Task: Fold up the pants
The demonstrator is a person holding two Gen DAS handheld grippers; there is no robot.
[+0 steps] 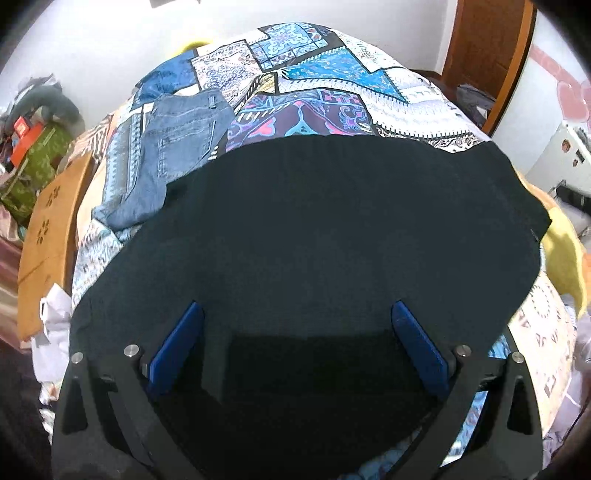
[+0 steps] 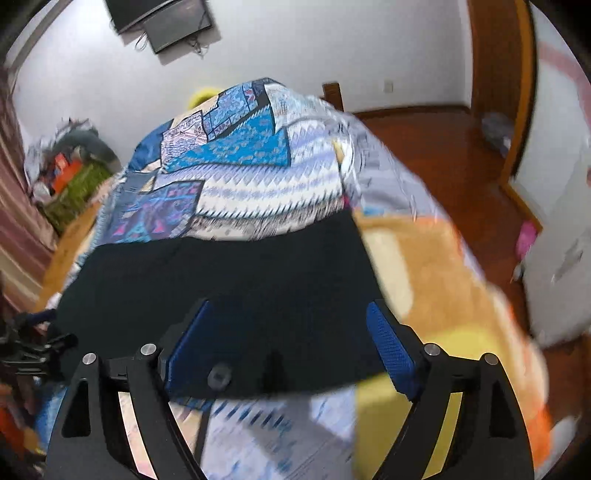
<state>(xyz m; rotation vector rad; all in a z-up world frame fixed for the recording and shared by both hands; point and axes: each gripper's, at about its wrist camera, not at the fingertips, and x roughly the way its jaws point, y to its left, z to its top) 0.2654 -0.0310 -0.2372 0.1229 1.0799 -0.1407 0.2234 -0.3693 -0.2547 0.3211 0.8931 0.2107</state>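
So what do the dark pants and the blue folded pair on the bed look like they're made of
The dark navy pants look like a soft matte knit or cotton: flat, no sheen, weave too fine to tell. The faded blue folded pants look like denim: washed patches, contrast stitching, a patch pocket.

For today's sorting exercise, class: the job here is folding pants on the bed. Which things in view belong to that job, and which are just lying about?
Belong to the job:
- flat dark navy fabric pants
- folded blue denim jeans
- left gripper, open
- right gripper, open

Just lying about:
- patchwork blue-and-white patterned bedspread
- orange box
- yellow and orange blanket
- dark wall-mounted screen
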